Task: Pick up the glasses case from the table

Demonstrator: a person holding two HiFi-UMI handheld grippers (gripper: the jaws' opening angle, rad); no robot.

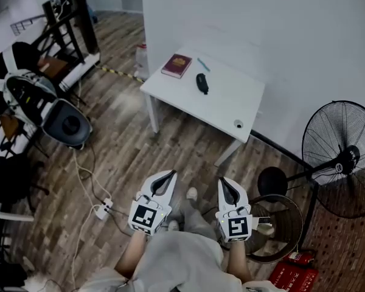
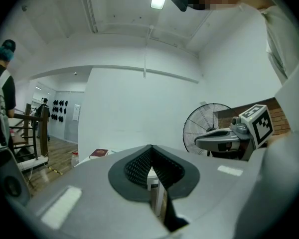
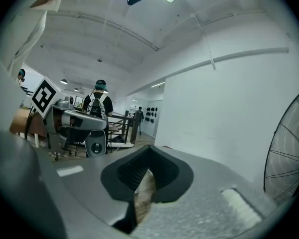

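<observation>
The black glasses case (image 1: 202, 83) lies on the white table (image 1: 225, 105), well ahead of both grippers. Near it rest a dark red book (image 1: 177, 65), also in the left gripper view (image 2: 98, 153), and a blue pen (image 1: 203, 64). My left gripper (image 1: 170, 175) (image 2: 150, 147) and right gripper (image 1: 223, 182) (image 3: 148, 148) hang side by side over the wooden floor in front of the person's body. Both point towards the table with their tips together and nothing between them. The case does not show in either gripper view.
A standing fan (image 1: 340, 157) and a round black stool (image 1: 272, 181) stand at the right. A power strip (image 1: 102, 210) with cables lies on the floor at the left, beside a black round device (image 1: 67, 123). A small round object (image 1: 238, 124) sits near the table's corner.
</observation>
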